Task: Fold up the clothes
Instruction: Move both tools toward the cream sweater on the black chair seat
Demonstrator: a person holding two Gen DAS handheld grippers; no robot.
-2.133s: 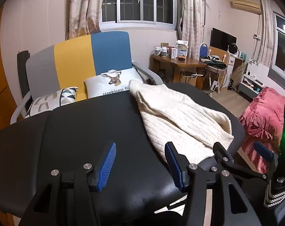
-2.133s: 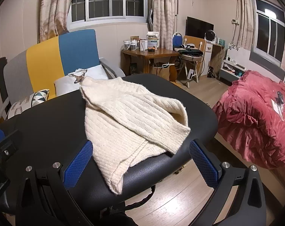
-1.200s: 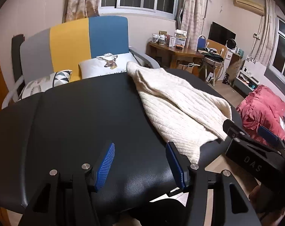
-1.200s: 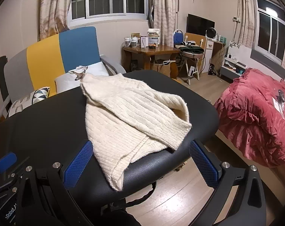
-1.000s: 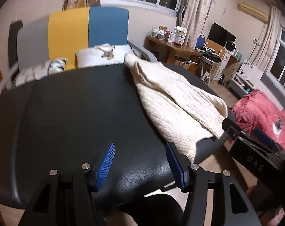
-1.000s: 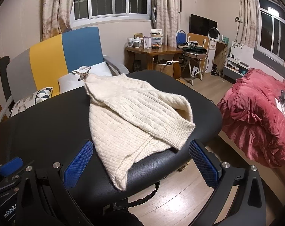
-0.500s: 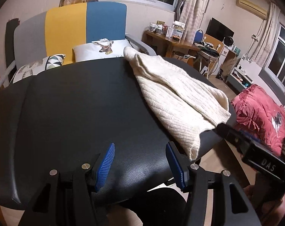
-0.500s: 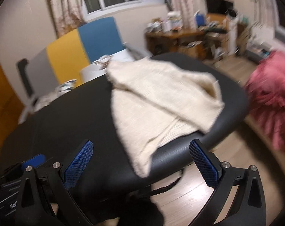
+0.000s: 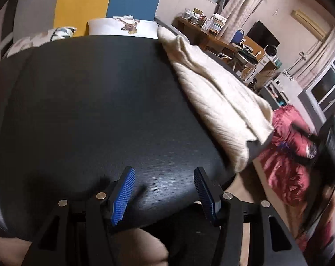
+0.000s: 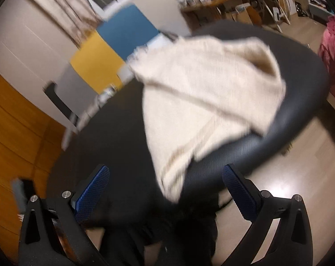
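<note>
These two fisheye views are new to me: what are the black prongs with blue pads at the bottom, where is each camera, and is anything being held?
Each camera sits on a hand-held gripper, looking forward along its two fingers. The prongs are those fingers. One view is from the left gripper, the other from the right gripper. Both are open and hold nothing. Ahead is a black table with a cream sweater lying rumpled on it, one end hanging over the near edge. The right view is blurred. Behind the table stands a chair with cushions.
</note>
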